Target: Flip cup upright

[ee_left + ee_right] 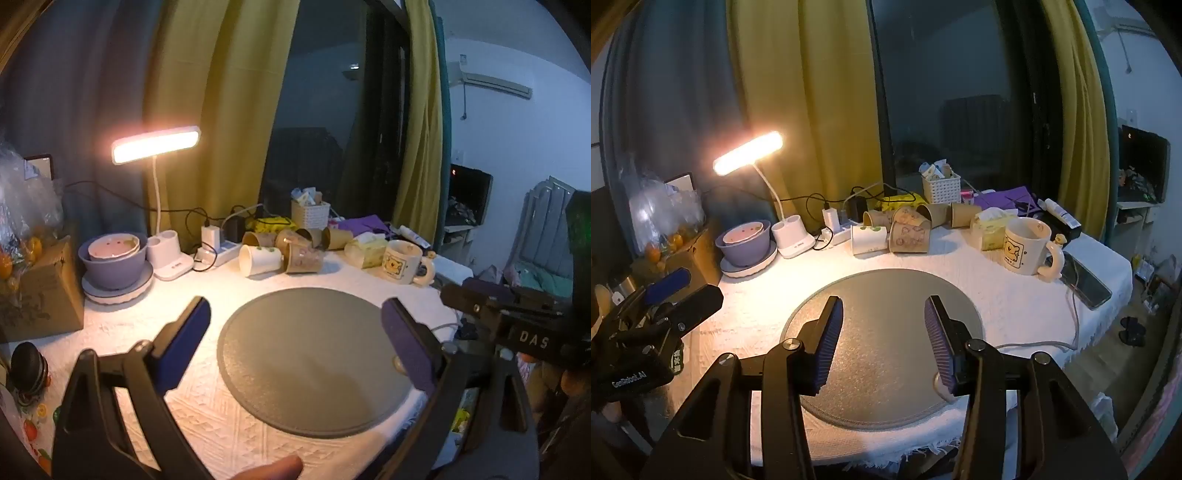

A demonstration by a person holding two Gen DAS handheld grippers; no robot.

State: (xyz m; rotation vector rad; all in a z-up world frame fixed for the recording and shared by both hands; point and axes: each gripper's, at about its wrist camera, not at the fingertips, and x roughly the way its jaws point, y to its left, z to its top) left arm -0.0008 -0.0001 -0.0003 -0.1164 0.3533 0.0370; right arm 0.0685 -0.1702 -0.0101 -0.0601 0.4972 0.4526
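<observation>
A cream mug with a bear picture point(402, 261) point(1027, 246) stands upright at the back right of the white tablecloth, handle to the right. A white cup with green spots point(258, 260) point(868, 239) lies on its side at the back, among several brown paper cups point(304, 256) point(910, 236), most on their sides. My left gripper point(295, 343) is open and empty above the round grey mat point(314, 376). My right gripper point(883, 343) is open and empty over the same mat point(882, 387). Each gripper's body shows at the edge of the other's view.
A lit desk lamp point(157, 144) point(748, 152) stands at the back left beside a purple bowl on a plate point(114, 264) point(746, 243). A power strip, tissue pack point(991, 229), white basket point(941, 188) and phone point(1086, 280) line the back and right.
</observation>
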